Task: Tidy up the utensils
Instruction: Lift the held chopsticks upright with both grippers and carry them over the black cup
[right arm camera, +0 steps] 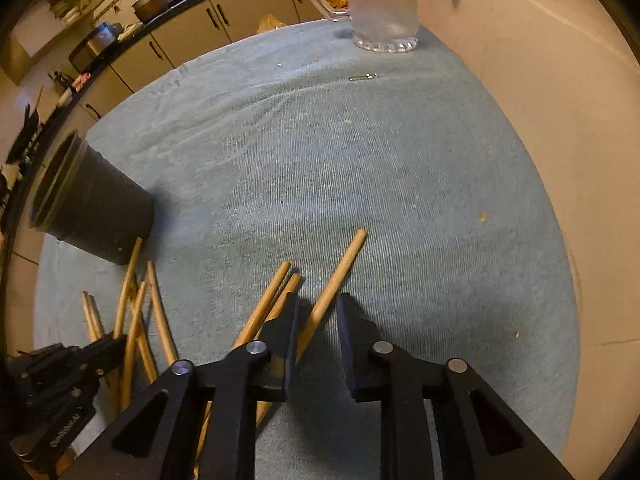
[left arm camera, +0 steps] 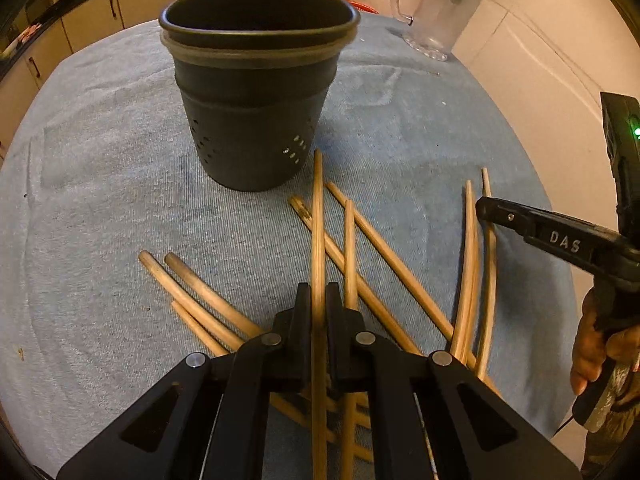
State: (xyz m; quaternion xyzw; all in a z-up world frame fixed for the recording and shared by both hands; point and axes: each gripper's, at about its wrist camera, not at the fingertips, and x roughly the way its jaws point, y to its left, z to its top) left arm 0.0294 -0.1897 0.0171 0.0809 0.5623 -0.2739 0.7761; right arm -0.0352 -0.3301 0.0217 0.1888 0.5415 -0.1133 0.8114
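Left gripper (left arm camera: 319, 300): its fingers are pinching one wooden chopstick (left arm camera: 318, 216), which is running straight between them and pointing toward the holder.
Right gripper (right arm camera: 319, 312): its fingers are standing spread apart, with the tip of a loose stick (right arm camera: 340, 268) lying between them, closer to the left finger; whether it is touching that finger, I cannot tell.
Holder (left arm camera: 256, 92): a dark, perforated utensil cup is standing upright on the counter, its inside showing no utensils from the left wrist view.
Chopstick pile (left arm camera: 360, 264): the other sticks are lying scattered and crossing one another on the cloth, just in front of the holder and to the right of it.
Counter (right arm camera: 360, 168): it is wearing a blue-grey cloth that is lying under everything.
Glass pitcher (left arm camera: 436, 12): it is standing behind the holder and to its right, near the cloth's far edge.
Paper clip (right arm camera: 363, 77): it is lying on the cloth near the pitcher, well apart from the holder.
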